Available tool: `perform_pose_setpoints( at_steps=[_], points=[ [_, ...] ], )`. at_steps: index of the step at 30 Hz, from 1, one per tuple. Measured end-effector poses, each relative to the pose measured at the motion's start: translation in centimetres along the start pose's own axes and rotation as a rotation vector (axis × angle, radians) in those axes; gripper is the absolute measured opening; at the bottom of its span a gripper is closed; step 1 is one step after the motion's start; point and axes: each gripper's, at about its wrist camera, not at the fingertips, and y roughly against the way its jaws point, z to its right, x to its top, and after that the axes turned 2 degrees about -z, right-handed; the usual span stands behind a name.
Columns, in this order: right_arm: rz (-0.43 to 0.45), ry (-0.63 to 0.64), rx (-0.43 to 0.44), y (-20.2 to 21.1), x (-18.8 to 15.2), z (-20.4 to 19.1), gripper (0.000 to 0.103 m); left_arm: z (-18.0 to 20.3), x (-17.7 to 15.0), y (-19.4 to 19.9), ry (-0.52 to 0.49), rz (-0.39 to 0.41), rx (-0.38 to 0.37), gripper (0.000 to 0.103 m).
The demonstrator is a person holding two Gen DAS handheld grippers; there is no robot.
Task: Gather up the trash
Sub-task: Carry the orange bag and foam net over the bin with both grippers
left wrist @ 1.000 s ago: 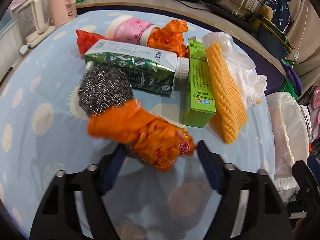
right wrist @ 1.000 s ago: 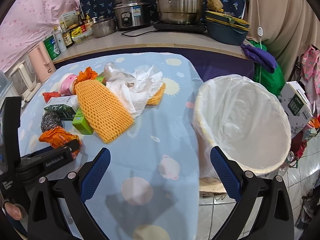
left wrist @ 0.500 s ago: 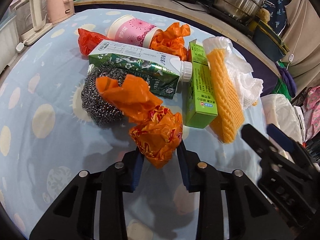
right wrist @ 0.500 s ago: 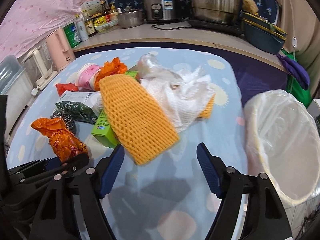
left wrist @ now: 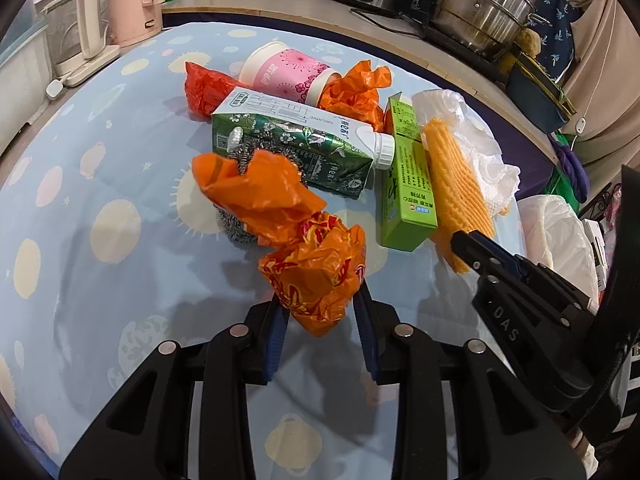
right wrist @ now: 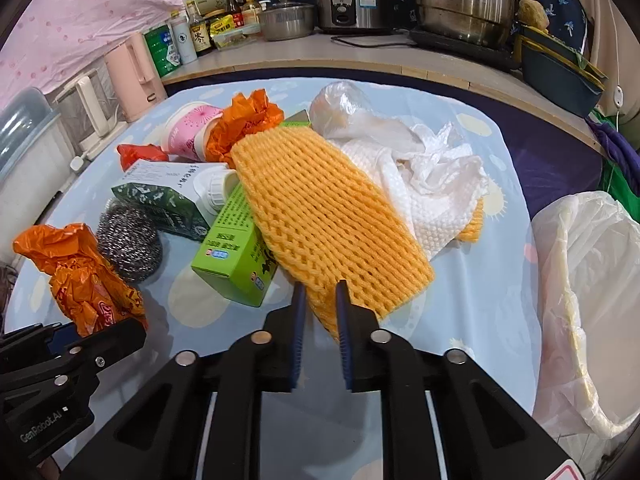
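Between your right gripper (right wrist: 320,292) jaws, which have just closed, sits the orange foam net's (right wrist: 320,216) near corner, toward the tabletop's (right wrist: 480,300) bin-side edge; your left gripper (left wrist: 318,300) clamps the orange wrapper (left wrist: 316,276), seemingly lifted for the lined bin (right wrist: 592,300).

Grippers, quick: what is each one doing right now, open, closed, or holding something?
Left gripper: shut on the crumpled orange plastic bag.
Right gripper: jaws just closed, shut on the near end of the orange foam net.
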Motion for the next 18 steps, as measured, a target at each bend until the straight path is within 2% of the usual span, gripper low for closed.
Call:
perform_pose_setpoints(
  at_steps=[9, 18],
  points=[
    [0.095, -0.042, 0.033, 5.2, -0.2, 1.2, 0.008, 0.9, -0.6, 2.3, -0.025, 0.032, -0.006, 0.031],
    [0.226, -0.136, -0.027, 12.5, -0.6, 5.4, 0.008, 4.4, -1.0, 5.5, -0.097, 0.089, -0.059, 0.031]
  ],
)
